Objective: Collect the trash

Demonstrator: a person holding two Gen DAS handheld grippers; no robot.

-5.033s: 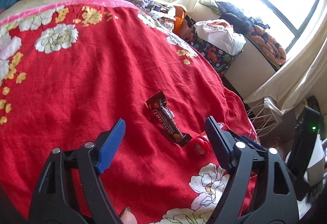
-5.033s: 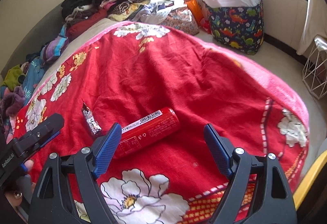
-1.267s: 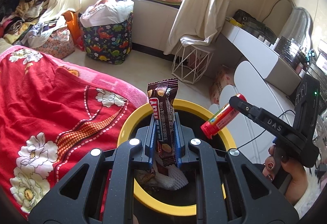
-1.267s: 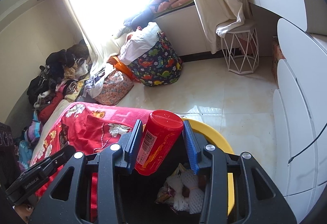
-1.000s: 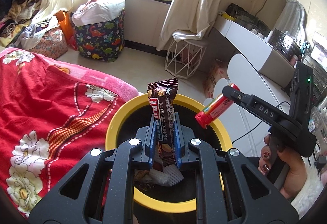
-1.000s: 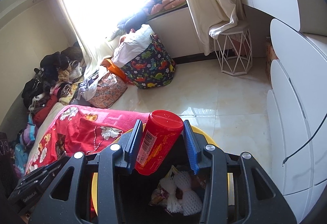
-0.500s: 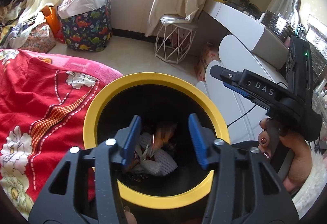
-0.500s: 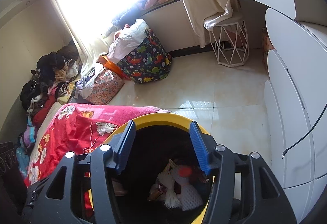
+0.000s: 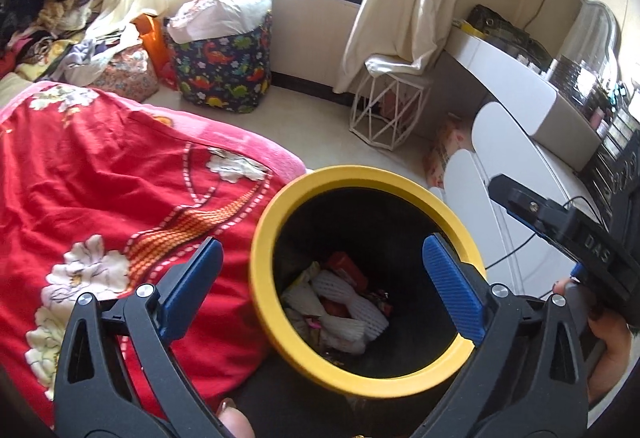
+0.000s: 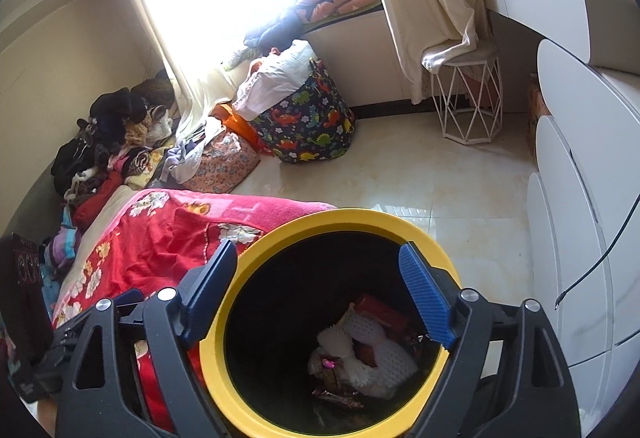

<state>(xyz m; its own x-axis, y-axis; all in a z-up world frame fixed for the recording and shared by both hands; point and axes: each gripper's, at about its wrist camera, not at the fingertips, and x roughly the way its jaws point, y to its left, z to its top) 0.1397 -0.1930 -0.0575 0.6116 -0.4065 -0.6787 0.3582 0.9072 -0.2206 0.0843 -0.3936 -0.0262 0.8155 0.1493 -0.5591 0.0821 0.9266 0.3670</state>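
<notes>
A black bin with a yellow rim stands beside the bed. At its bottom lie white foam netting, the red can and the brown wrapper. My left gripper hangs over the bin, its jaws opening wide with nothing between them. My right gripper also hovers above the bin mouth, jaws opening and empty. The right gripper's black body shows at the right edge of the left wrist view, with a hand below it.
The red flowered blanket covers the bed left of the bin. On the tiled floor behind are a dinosaur-print hamper, a white wire stool and white cabinets at the right.
Both grippers let go: the wrapper left the left jaws and the red can left the right jaws, and both now lie in the bin. Both sets of jaws spread wide.
</notes>
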